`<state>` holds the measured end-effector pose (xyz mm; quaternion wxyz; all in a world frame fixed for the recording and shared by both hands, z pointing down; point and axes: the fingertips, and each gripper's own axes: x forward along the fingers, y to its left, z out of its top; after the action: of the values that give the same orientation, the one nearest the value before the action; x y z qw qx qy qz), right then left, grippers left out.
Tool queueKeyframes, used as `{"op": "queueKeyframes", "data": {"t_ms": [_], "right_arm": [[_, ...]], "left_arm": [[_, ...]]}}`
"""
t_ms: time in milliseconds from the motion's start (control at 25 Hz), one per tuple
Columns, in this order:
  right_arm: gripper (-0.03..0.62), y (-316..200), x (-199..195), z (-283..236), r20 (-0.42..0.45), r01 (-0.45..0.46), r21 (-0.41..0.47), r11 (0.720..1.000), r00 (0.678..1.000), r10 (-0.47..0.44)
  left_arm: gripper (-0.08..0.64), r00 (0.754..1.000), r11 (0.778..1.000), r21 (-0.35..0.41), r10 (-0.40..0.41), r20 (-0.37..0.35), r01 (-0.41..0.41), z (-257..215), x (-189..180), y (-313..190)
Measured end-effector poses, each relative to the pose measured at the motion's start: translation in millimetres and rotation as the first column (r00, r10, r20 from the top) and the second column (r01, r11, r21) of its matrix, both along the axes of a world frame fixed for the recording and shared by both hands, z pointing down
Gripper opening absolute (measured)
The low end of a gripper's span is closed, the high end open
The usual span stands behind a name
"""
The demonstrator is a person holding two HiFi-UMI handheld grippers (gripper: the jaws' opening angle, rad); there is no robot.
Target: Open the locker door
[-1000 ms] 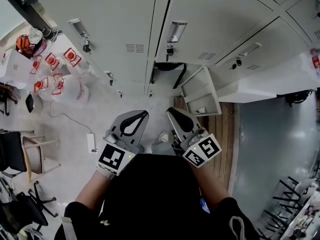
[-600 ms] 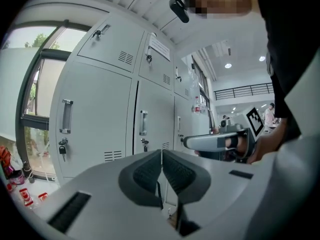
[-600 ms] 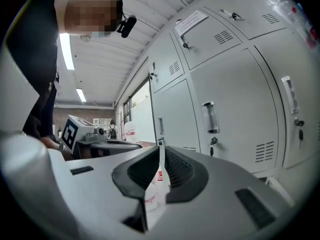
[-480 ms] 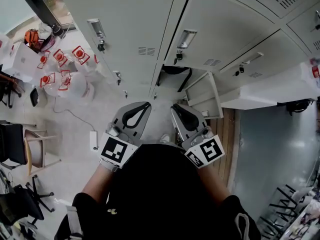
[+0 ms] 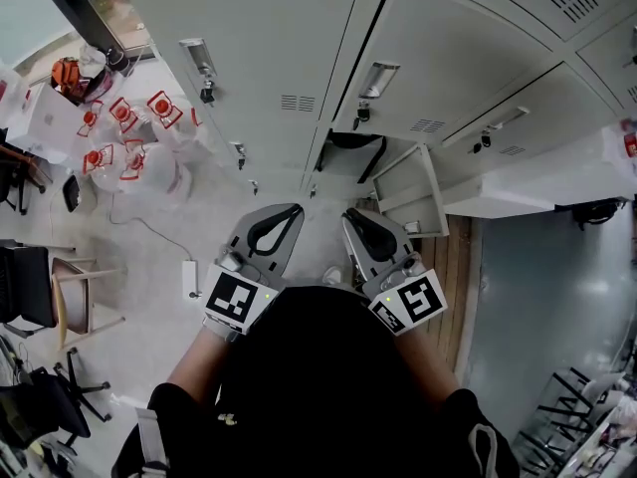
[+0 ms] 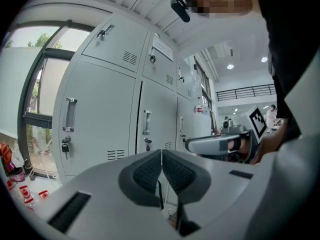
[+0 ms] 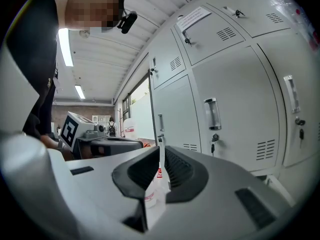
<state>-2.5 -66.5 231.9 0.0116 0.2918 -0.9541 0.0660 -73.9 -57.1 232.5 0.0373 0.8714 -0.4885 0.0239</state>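
A bank of grey lockers (image 5: 289, 38) fills the far side of the head view, their doors closed, each with a recessed handle (image 5: 379, 79) and a key below it. One low small locker door (image 5: 408, 189) stands swung open. My left gripper (image 5: 296, 212) and right gripper (image 5: 348, 218) are held side by side near my body, well short of the lockers, both shut with nothing between the pads. In the left gripper view my left gripper (image 6: 161, 156) points at two tall doors with handles (image 6: 146, 122). My right gripper (image 7: 161, 154) faces a door handle (image 7: 212, 113).
White bags with red marks (image 5: 127, 139) lie on the floor at left, near a chair (image 5: 72, 307) and a power strip (image 5: 189, 279). A white counter (image 5: 542, 175) juts out at right beside a wooden floor strip (image 5: 453, 287).
The head view has shifted slightly, bringing the lockers a little lower and to the right in frame. Both grippers stay shut and keep their place before my body.
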Motion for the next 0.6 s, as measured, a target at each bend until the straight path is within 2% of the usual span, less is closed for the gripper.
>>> {"op": "queueKeyframes", "data": {"t_ms": [600], "right_arm": [[0.049, -11.8, 9.2, 4.1, -0.022, -0.021, 0.004, 1.0, 1.0, 0.021]], "left_arm": [[0.025, 1.0, 1.0, -0.011, 0.001, 0.004, -0.001, 2.0, 8.1, -6.8]]}}
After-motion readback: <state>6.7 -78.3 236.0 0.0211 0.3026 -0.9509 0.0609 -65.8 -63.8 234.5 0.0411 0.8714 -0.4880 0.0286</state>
